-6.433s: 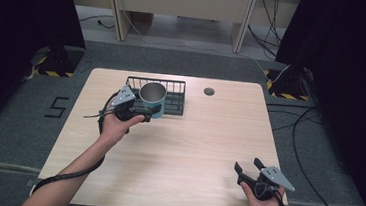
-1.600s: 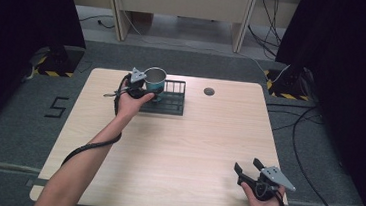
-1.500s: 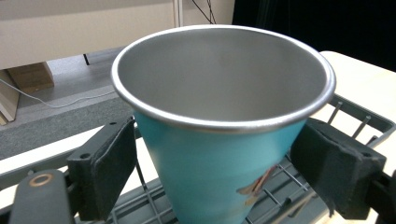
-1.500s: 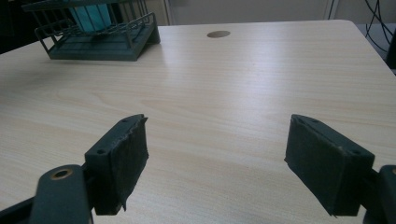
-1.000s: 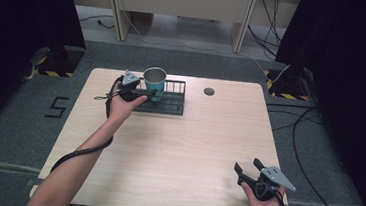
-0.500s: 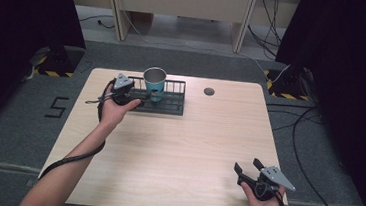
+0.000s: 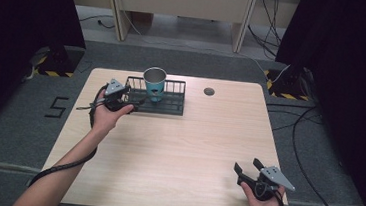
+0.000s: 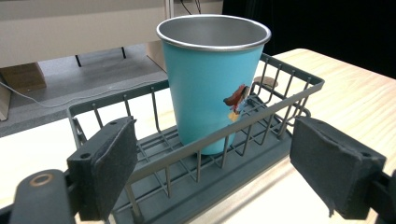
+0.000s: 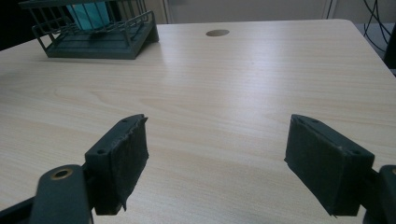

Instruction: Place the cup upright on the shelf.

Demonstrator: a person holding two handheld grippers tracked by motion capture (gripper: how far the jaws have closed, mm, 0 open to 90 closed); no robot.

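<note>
One teal cup (image 8: 212,88) stands upright in the wire rack (image 7: 168,104) at the bench's far left. Left tool (image 7: 133,100) gapes wide and empty just beside the rack: placing looks done, next move is retreat. Right tool (image 7: 247,169) is open, idle, near right.

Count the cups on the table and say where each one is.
1. The cup stands upright in the rack at the table's far edge, toward the rack's left end, just beyond the open left tool. No other cup is in sight.
</note>
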